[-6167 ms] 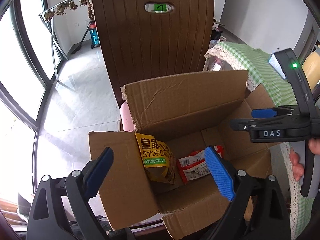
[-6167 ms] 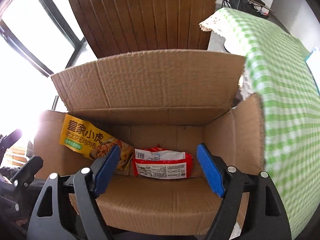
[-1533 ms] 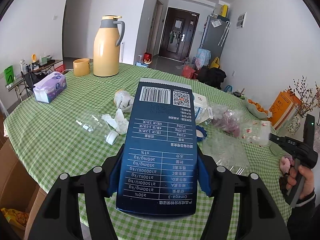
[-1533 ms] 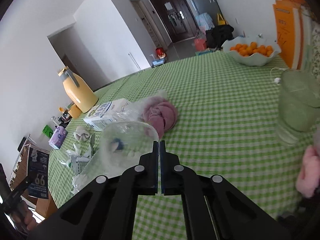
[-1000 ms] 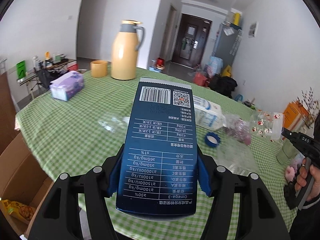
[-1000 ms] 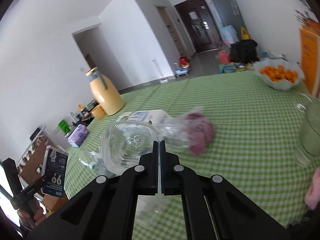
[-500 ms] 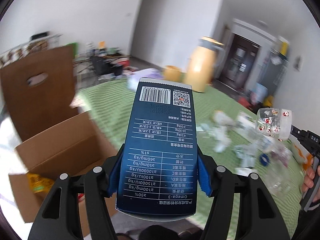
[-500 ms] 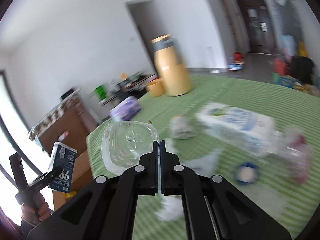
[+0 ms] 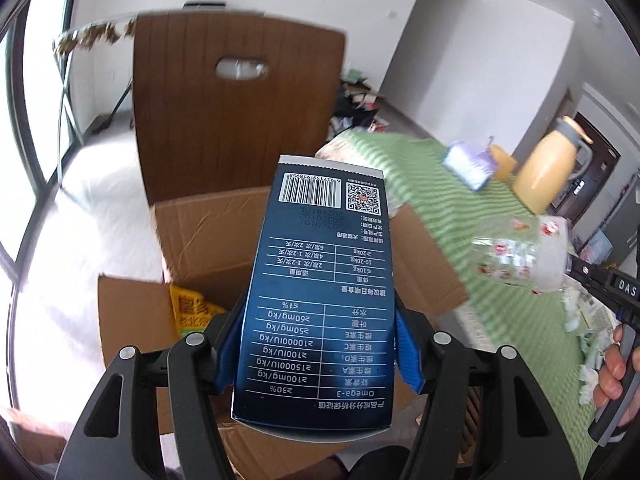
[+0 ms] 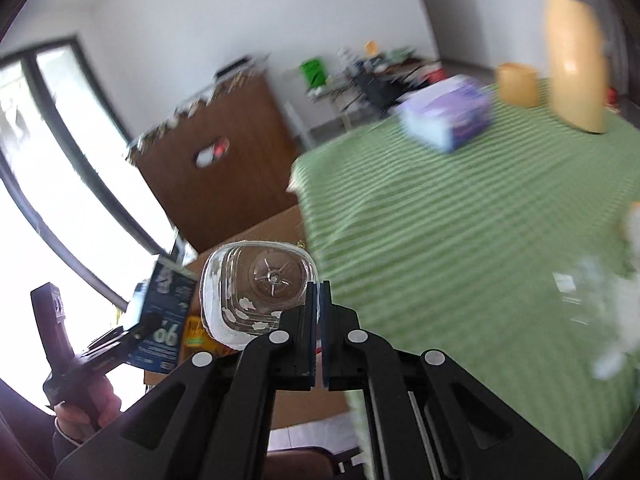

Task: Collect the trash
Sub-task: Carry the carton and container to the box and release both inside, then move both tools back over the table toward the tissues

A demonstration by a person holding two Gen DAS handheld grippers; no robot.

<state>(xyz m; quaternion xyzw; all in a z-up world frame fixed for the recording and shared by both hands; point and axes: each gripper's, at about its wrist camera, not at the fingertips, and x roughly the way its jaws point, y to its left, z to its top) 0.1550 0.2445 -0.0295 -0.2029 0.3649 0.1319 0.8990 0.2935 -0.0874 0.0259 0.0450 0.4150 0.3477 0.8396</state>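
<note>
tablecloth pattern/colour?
Green-and-white checked tablecloth, motion-blurred into stripes here; shows best in the right wrist view.

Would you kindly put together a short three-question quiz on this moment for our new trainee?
1. True or false: the left gripper holds the dark blue box between its blue fingers.
2. Multiple choice: what does the right gripper grip? A) a tissue pack B) a clear plastic bottle C) a yellow cup
3. Fill in the word: the yellow snack bag lies inside the open ____ in front of the brown chair.

Key
1. True; the box stands upright between the fingers.
2. B; the bottle's base faces the right wrist camera.
3. cardboard box.
</note>
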